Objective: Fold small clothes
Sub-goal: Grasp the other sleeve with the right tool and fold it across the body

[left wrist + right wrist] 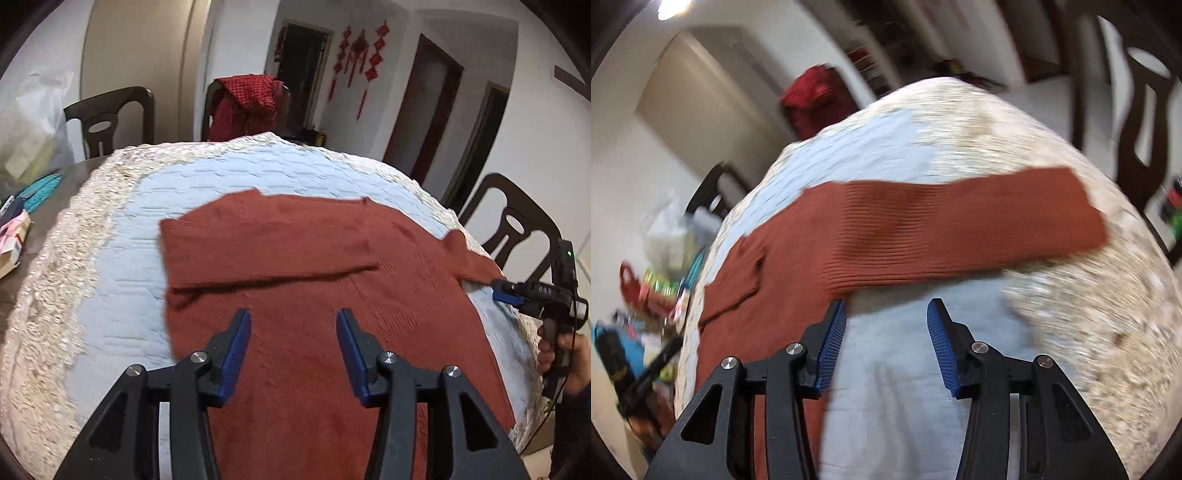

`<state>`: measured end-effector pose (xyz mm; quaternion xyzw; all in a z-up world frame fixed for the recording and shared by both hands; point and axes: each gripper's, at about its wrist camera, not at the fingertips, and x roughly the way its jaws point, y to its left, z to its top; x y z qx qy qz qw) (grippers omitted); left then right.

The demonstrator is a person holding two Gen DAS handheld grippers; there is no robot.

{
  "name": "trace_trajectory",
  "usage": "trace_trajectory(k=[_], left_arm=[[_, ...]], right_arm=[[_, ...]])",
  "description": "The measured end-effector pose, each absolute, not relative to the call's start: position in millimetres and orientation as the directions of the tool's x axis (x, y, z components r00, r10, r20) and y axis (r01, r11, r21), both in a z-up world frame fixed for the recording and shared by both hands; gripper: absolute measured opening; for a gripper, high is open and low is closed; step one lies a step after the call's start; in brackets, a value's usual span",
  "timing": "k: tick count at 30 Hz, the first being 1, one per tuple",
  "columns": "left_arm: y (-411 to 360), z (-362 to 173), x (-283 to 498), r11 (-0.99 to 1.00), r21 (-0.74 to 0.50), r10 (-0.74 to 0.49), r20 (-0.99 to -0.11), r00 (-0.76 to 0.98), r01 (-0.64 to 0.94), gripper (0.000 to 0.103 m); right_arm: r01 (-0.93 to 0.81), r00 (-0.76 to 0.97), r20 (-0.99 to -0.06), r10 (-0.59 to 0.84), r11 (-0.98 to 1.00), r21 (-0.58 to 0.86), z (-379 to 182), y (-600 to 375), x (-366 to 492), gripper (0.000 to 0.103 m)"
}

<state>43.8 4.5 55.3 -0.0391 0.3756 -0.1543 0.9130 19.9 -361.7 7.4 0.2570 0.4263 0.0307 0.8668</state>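
light: even indoor, glare upper left of right view | blur: right view smeared, left sharp | edges: fisheye-bent, dark corners

A home's dining room. Past the fingers lies a table (48, 206) under a quilted blue cloth (207, 177) with a cream lace edge. Dark wooden chairs (107, 118) ring its far side; one bears a red checked garment (247, 103). On the white wall beyond hang red knot ornaments (358, 55) between dark-framed doorways (424, 107). Left of the fingers, bags and small clutter (22, 155) crowd the table.
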Motion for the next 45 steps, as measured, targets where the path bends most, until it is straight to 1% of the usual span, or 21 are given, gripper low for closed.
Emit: trace_trajectory(k=[4,14,16,17,18,19,23,25,29,32,35,37,38,39,42,45], left_arm=[[-8.0,43.8,46.7,0.946,-0.186,-0.317,-0.694,0.646,0.265,0.051],[-13.3,18.3,54.3,0.947,-0.217,-0.318,-0.733,0.602,0.236,0.051],[-11.0,18.4,54.1,0.943,-0.236,-0.332,-0.727,0.601,0.236,0.051],[-9.6,18.0,54.4,0.941,-0.245,-0.339,-0.726,0.599,0.235,0.051],[-8.1,17.1,54.8,0.939,-0.254,-0.344,-0.725,0.596,0.234,0.051],[-6.9,16.6,55.1,0.936,-0.263,-0.351,-0.724,0.594,0.232,0.051],[-4.7,15.9,54.7,0.930,-0.284,-0.367,-0.716,0.593,0.232,0.051],[-4.2,15.6,54.8,0.928,-0.290,-0.372,-0.715,0.592,0.233,0.051],[-2.5,15.4,54.2,0.924,-0.301,-0.381,-0.712,0.590,0.234,0.051],[-0.4,15.3,54.6,0.921,-0.312,-0.389,-0.708,0.589,0.233,0.051],[-1.7,16.7,53.6,0.924,-0.303,-0.381,-0.709,0.593,0.231,0.051],[-2.3,19.7,52.3,0.930,-0.287,-0.369,-0.712,0.597,0.232,0.051],[-2.2,22.4,51.2,0.933,-0.274,-0.360,-0.715,0.599,0.233,0.051],[-1.1,27.9,49.5,0.934,-0.266,-0.357,-0.712,0.605,0.237,0.051],[4.4,48.6,50.1,0.932,-0.257,-0.363,-0.691,0.626,0.256,0.051],[4.0,68.4,61.4,0.931,-0.240,-0.364,-0.668,0.650,0.275,0.051]], right_arm=[[0.239,0.651,-0.717,0.247,0.830,0.504,2.4,-381.4,16.9,0.047],[0.326,0.707,-0.667,0.237,0.728,0.604,-3.6,-410.7,31.3,0.047],[0.339,0.721,-0.655,0.226,0.709,0.619,-3.8,-414.7,34.9,0.046],[0.340,0.728,-0.649,0.219,0.707,0.620,-3.1,-416.8,35.4,0.038],[0.340,0.732,-0.647,0.213,0.710,0.617,-2.0,-417.5,37.6,0.022],[0.341,0.731,-0.650,0.209,0.713,0.613,-1.0,-417.9,40.2,0.016],[0.307,0.748,-0.632,0.203,0.739,0.600,13.4,-412.4,48.4,0.010],[0.266,0.765,-0.612,0.200,0.768,0.583,28.9,-402.6,53.2,0.009],[0.126,0.785,-0.566,0.251,0.831,0.542,64.8,-364.1,71.2,0.009],[-0.003,0.770,-0.548,0.327,0.861,0.509,84.1,-321.8,90.3,0.009],[-0.136,0.703,-0.568,0.428,0.865,0.483,86.5,-268.5,108.4,0.009],[-0.226,0.615,-0.616,0.492,0.858,0.461,77.9,-232.0,115.9,0.016],[-0.252,0.587,-0.627,0.511,0.852,0.459,74.3,-221.5,116.1,0.023],[-0.281,0.563,-0.631,0.534,0.842,0.461,70.5,-212.5,114.5,0.027],[-0.335,0.530,-0.624,0.575,0.818,0.468,65.0,-205.3,103.2,0.027],[-0.312,0.545,-0.627,0.556,0.829,0.464,61.9,-224.0,93.5,0.027]])
